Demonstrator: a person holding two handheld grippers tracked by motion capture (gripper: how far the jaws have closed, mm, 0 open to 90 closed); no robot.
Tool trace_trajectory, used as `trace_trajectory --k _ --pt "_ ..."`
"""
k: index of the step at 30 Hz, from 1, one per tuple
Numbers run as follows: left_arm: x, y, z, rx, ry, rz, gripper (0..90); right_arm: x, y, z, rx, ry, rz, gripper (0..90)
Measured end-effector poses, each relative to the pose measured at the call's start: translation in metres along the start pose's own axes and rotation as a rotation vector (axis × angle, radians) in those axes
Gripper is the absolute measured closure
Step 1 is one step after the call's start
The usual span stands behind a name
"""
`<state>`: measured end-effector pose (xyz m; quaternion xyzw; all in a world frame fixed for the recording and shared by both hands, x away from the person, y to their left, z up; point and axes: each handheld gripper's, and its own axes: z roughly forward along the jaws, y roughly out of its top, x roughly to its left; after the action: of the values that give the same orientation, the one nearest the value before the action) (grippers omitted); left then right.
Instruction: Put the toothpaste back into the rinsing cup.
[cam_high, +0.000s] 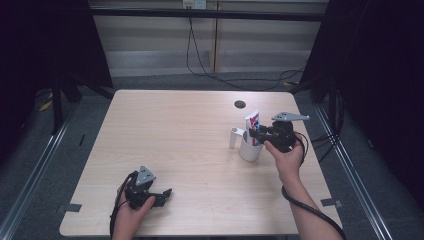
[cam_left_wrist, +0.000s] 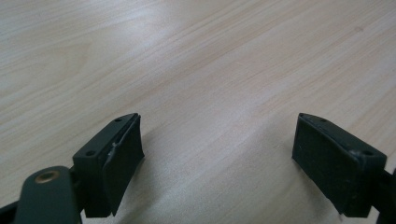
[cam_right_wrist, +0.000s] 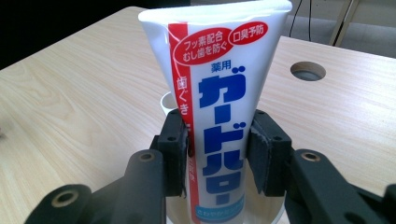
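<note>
The right gripper (cam_right_wrist: 218, 151) clenches the toothpaste tube (cam_right_wrist: 219, 98) upright in the white cup (cam_high: 249, 148) near the table's right edge, release pending; left gripper (cam_high: 161, 195) idle, jaws apart

toothpaste tube (cam_right_wrist: 219, 116) foot hidden inside white cup (cam_right_wrist: 273, 217), cup cut off at bottom edge

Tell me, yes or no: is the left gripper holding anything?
No. The left gripper is open over the bare table, its fingers wide apart with nothing between them.
</note>
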<state>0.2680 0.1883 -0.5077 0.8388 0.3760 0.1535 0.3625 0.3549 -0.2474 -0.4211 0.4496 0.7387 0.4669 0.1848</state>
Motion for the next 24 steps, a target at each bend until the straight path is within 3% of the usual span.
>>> trace_trajectory --k 24 --pt "-0.0001 0.0000 0.0001 -0.001 0.000 -0.001 15.9 -0.0002 -0.0056 -0.0009 0.038 -0.014 -0.019 56.3"
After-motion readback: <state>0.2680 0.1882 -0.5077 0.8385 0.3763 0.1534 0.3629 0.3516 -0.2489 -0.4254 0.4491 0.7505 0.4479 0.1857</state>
